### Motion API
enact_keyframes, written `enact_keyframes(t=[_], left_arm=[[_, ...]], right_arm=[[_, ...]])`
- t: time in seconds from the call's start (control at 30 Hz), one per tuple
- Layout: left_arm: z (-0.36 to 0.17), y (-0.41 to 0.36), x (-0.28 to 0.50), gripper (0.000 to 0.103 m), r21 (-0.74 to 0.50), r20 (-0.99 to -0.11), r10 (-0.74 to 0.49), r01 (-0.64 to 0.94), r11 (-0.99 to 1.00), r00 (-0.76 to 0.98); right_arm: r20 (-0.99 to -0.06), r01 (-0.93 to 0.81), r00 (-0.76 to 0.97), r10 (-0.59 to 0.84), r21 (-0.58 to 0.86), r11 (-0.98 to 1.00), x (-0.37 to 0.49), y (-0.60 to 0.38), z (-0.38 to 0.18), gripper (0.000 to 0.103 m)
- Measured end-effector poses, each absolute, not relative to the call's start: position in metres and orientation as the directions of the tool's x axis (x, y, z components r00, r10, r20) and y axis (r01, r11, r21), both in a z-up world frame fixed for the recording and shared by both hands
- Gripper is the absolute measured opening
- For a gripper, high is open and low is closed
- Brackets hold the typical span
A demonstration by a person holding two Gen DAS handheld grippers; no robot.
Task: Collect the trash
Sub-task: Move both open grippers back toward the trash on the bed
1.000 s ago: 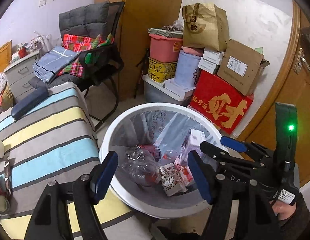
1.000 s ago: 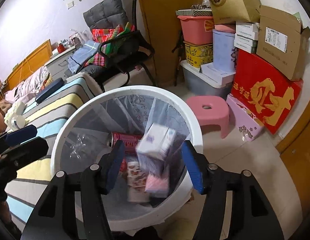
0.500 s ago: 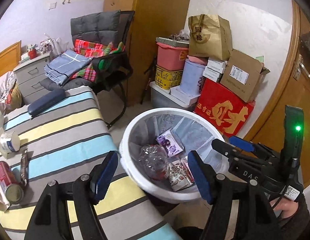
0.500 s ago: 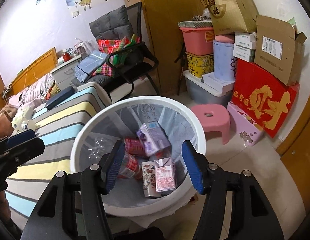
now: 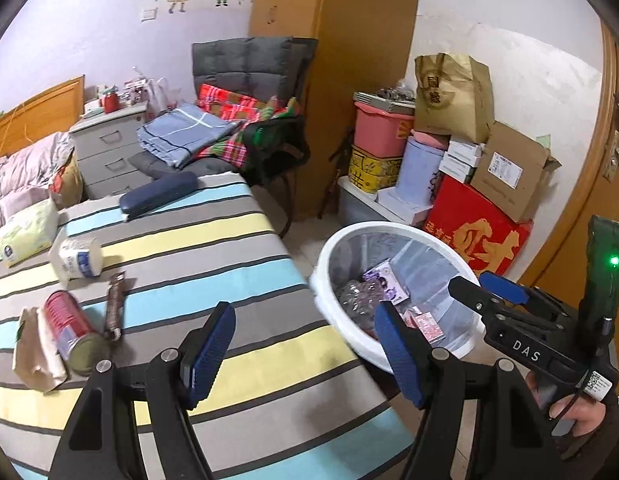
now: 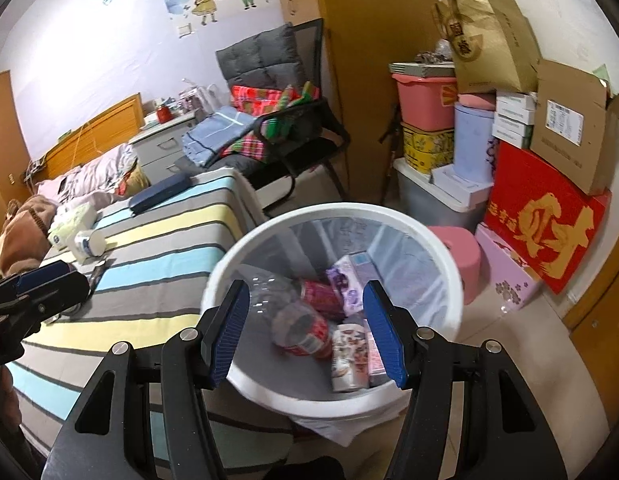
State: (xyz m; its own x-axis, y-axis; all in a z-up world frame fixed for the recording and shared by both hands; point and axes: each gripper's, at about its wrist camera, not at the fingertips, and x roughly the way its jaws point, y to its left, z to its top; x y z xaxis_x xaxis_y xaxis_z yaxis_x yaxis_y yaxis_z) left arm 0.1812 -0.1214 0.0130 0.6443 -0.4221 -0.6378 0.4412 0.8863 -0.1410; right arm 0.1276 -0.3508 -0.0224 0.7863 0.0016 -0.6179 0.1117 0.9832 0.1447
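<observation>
A white trash bin with a clear liner stands beside the striped table; it also shows in the left wrist view. Inside lie a purple carton, a red can, a crushed plastic bottle and small cartons. My right gripper is open and empty above the bin. My left gripper is open and empty over the table's right edge. On the table's left lie a red can, a brown wrapper, crumpled paper and a white tub.
A tissue pack and a dark blue case lie farther back on the table. A chair with folded cloths stands behind. Stacked boxes fill the right corner, with a pink stool by the bin.
The purple carton has dropped from my right gripper into the bin. Both grippers have pulled back and swung left, so the table's trash has come into the left view.
</observation>
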Motion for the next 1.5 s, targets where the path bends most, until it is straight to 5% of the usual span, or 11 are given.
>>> enact_keyframes(t=[0.8,1.5], left_arm=[[0.008,0.034,0.168,0.072,-0.126,-0.621,-0.208,0.166,0.978,0.755],[-0.047,0.136,0.225,0.072,-0.171,-0.724,-0.109,-0.024,0.985,0.681]], right_arm=[[-0.616,-0.109,0.767,0.181,0.153,0.982,0.146,-0.247,-0.024,0.061],[-0.647,-0.286,0.698,0.308,0.143,0.948,0.188,-0.154,-0.03,0.061]])
